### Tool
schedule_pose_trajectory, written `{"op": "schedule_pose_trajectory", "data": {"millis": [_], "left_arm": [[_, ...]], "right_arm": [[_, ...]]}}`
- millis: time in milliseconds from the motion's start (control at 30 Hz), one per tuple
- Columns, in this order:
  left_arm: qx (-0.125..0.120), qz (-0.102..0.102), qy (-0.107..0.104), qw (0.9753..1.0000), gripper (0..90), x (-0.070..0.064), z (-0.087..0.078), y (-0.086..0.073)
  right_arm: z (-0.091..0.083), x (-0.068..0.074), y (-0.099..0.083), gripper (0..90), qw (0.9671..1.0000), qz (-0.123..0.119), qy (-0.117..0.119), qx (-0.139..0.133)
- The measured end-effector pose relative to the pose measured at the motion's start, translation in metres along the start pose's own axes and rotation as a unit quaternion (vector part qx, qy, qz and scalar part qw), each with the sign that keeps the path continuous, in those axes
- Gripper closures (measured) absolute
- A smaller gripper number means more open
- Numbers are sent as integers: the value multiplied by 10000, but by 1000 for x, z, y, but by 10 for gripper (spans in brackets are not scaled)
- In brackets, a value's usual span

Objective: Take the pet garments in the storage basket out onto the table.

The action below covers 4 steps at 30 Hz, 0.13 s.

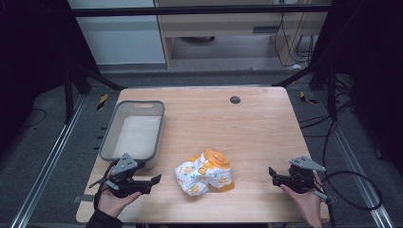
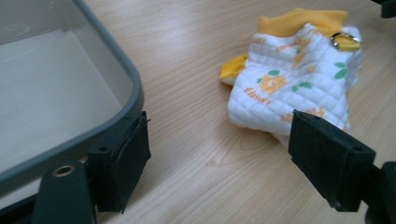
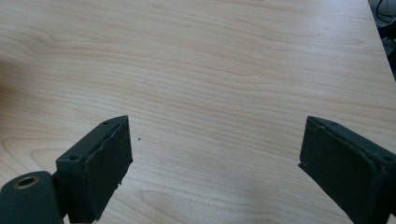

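Down near the front edge of the bench, about in the middle, a small bundle of cloth is seen. It is white and puffy, with little orange and green pictures on it, and it has orange trim. It is crumpled up, not laid flat. In the left gripper view a small metal ring can be seen on an orange strap at the top of the cloth.

A grey tub is set by the left edge of the bench, a little way from the cloth. Nothing can be seen inside it.

The left gripper is held in the left hand at the front left corner, just in front of the tub. Its jaws are spread wide and nothing is held in them. They are pointed toward the cloth, which is near but not touched.

The right gripper is held in the right hand near the front right corner. Its jaws are spread wide too, with bare wood between them. It is well apart from the cloth.

A small dark round spot is seen on the bench near the back edge.
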<state>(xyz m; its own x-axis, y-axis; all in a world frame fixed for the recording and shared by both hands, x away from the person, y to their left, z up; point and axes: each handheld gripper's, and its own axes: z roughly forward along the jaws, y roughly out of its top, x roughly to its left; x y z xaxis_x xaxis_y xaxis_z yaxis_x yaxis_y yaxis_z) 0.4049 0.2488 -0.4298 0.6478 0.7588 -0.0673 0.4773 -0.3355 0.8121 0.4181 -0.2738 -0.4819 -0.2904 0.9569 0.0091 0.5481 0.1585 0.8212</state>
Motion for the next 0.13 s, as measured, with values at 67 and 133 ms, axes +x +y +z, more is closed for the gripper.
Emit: {"op": "schedule_pose_trajectory", "data": {"millis": [67,133], "left_arm": [[-47,-75,35,10000,202,2,-2,-7],[-67,-165,66,9998,202,4,-4,-14]], "right_arm": [[0,0,0,88,10000,-39,-20,-18],[-1,0,-1,86,10000,-35,-11,-21]]}}
